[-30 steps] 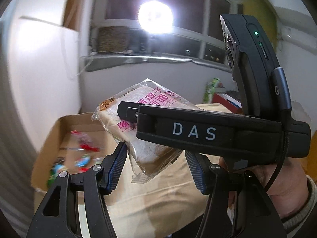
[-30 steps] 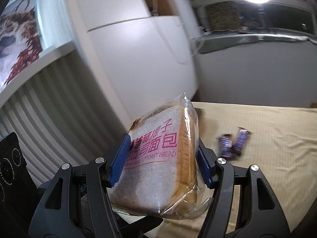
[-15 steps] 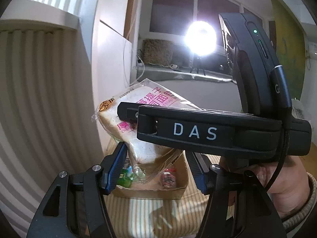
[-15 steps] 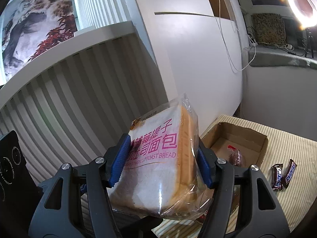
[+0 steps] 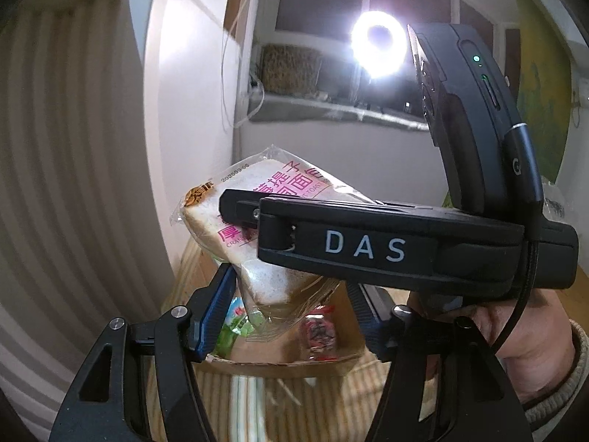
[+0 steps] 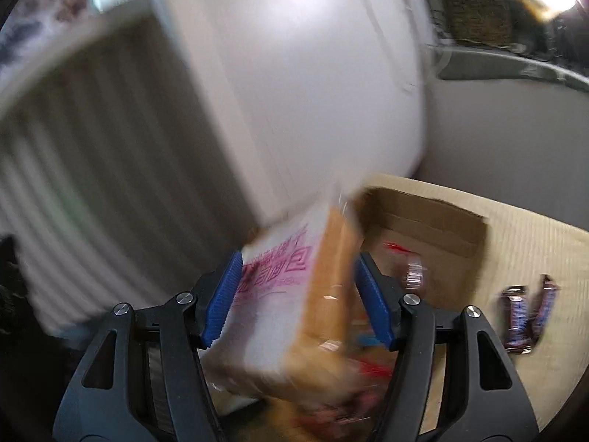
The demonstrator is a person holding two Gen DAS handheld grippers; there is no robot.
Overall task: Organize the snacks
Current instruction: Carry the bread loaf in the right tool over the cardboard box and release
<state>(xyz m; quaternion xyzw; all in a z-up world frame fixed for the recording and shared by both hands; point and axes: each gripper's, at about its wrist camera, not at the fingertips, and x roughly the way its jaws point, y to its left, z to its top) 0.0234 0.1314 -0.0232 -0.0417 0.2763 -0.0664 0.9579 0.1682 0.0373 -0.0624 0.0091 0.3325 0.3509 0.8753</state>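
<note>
A bagged slice of toast bread (image 6: 279, 313) with pink print sits tilted and motion-blurred between the blue pads of my right gripper (image 6: 298, 294). Its jaws are opening, there is a gap at the right pad, and the bread is slipping down over the open cardboard box (image 6: 441, 228). In the left wrist view the same bread (image 5: 206, 217) shows behind the right tool's black body (image 5: 368, 248), held by a hand (image 5: 533, 342). My left gripper (image 5: 291, 316) is open and opening a little. It grips nothing, and the bag's tail hangs ahead of it above the box (image 5: 279, 366).
Inside the box lie a red-wrapped snack (image 5: 318, 331) and a green packet (image 5: 232, 324). Two dark chocolate bars (image 6: 522, 313) lie on the striped beige cloth right of the box. A ribbed wall and white cabinet (image 6: 313, 92) stand left; a ring light (image 5: 377, 44) glares ahead.
Both grippers have swung toward the box, which is now close below. The right pads have spread, and the bread has tipped and slid lower between them.
</note>
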